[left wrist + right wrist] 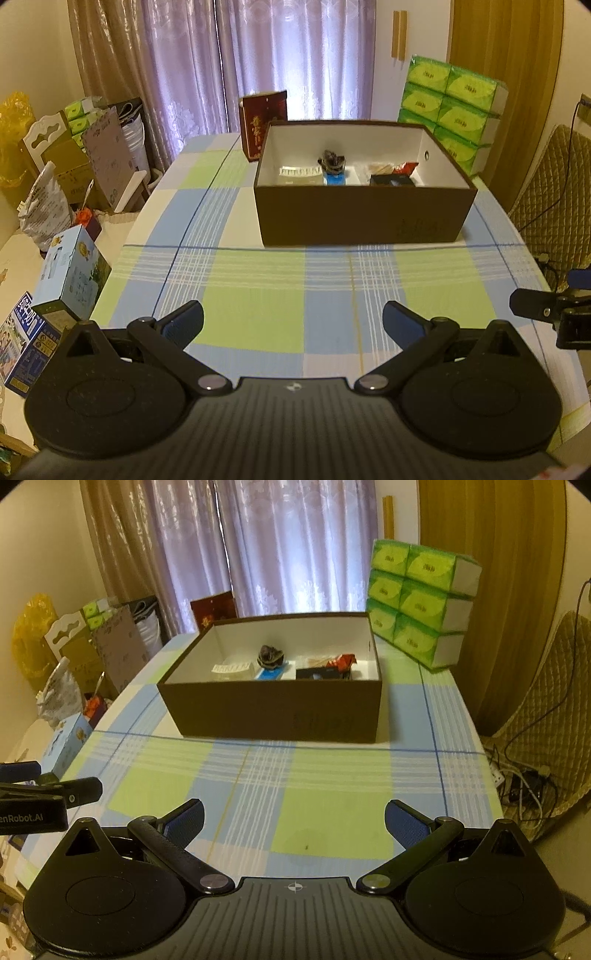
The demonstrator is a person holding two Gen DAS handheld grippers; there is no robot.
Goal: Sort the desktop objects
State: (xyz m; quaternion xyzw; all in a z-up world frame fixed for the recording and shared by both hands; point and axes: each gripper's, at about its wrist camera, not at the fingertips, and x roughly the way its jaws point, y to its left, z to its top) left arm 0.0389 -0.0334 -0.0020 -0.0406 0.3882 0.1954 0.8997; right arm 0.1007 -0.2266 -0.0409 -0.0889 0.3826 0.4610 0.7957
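A dark brown open box [362, 214] [273, 712] stands on the checked tablecloth at the far middle of the table. Inside it lie a white comb-like item [299, 171] [232, 669], a blue and white packet [334, 179] [271, 674] with a dark crumpled thing [332, 159] [270, 655] on it, a black case [391, 180] [319, 673] and a red wrapper [405, 168] [341, 661]. My left gripper [293, 321] hovers open over the near cloth, nothing between its fingers. My right gripper [294, 818] is open and empty too, well short of the box.
A dark red carton [262, 123] [214, 609] stands behind the box. Green tissue packs [454, 107] [421, 602] are stacked at the far right. Boxes and bags [70, 273] crowd the floor left of the table; cables [524, 775] and a quilted chair [554, 192] lie to the right.
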